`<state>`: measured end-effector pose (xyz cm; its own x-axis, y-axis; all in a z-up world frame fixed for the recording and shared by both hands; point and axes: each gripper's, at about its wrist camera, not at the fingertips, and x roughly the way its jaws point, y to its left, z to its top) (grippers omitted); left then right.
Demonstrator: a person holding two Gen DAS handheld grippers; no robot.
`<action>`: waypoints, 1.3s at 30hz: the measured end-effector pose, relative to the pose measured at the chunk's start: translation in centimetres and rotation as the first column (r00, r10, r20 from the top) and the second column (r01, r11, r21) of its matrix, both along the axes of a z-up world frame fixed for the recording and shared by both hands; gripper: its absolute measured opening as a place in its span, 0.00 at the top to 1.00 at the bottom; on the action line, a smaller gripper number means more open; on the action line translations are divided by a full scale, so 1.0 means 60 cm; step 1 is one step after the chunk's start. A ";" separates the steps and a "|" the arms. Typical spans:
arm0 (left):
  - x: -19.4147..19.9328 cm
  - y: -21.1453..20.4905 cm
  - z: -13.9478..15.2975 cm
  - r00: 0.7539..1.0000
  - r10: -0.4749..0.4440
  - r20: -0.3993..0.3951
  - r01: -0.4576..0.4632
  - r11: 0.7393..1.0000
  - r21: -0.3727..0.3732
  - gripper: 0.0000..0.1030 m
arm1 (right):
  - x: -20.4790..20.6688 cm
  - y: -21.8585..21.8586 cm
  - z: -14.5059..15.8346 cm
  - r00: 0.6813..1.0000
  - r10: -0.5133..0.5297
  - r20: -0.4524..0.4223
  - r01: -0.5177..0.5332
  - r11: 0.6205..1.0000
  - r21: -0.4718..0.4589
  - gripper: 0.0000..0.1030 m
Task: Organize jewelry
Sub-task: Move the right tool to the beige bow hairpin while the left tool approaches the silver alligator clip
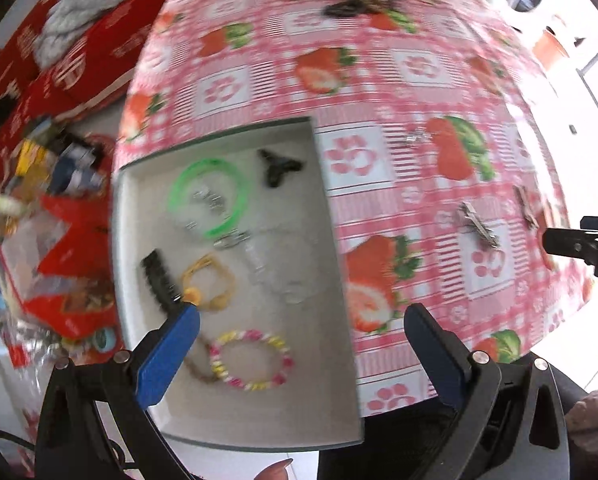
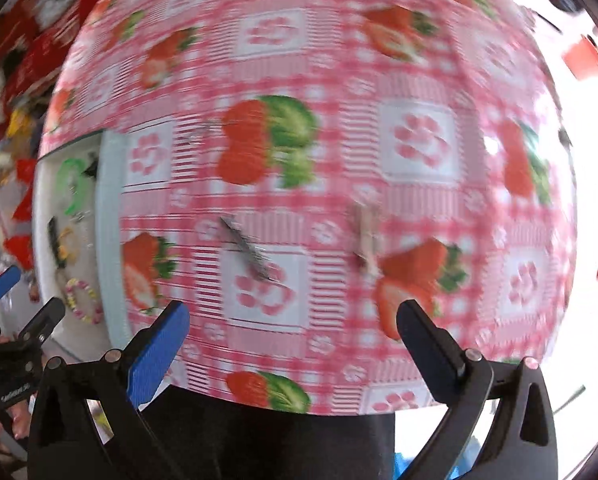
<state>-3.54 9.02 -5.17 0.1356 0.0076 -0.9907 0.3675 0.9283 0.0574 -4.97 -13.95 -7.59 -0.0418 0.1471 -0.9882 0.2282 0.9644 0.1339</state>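
- Left gripper (image 1: 301,322) fingers released, empty, over the white tray (image 1: 331,420).
- Right gripper (image 2: 293,318) released too.
- Silver hair clip (image 2: 250,251) lies mid-frame on the worktop (image 2: 419,60), long axis running upper left to lower right.

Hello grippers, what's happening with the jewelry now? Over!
Left gripper open above white tray. Right gripper open, empty. Silver hair clip and brownish clip loose on strawberry tablecloth. Path unobstructed.
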 end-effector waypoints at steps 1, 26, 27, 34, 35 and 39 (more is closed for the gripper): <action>-0.001 -0.010 0.001 1.000 -0.017 -0.002 0.017 1.000 -0.005 0.00 | -0.006 -0.008 -0.002 1.000 -0.017 -0.005 0.017 1.000 -0.008 0.00; -0.006 -0.143 -0.032 0.997 0.027 -0.077 -0.027 1.000 0.001 0.00 | 0.007 -0.050 -0.088 0.999 0.035 -0.010 -0.036 0.994 -0.102 0.09; -0.005 -0.143 -0.036 0.996 0.036 -0.085 -0.036 0.999 -0.001 0.00 | 0.006 -0.051 -0.095 0.999 0.040 -0.010 -0.041 0.993 -0.108 0.11; 0.005 -0.142 -0.062 0.985 0.112 -0.131 -0.120 0.992 -0.049 0.00 | 0.019 -0.040 -0.127 0.996 0.083 -0.014 -0.084 0.985 -0.148 0.29; 0.006 -0.143 -0.065 0.983 0.121 -0.137 -0.130 0.990 -0.056 0.00 | 0.018 -0.037 -0.128 0.996 0.091 -0.005 -0.090 0.984 -0.153 0.30; 0.012 -0.153 -0.080 0.976 0.149 -0.161 -0.163 0.984 -0.078 0.00 | 0.015 -0.019 -0.124 0.991 0.132 0.020 -0.127 0.978 -0.166 0.41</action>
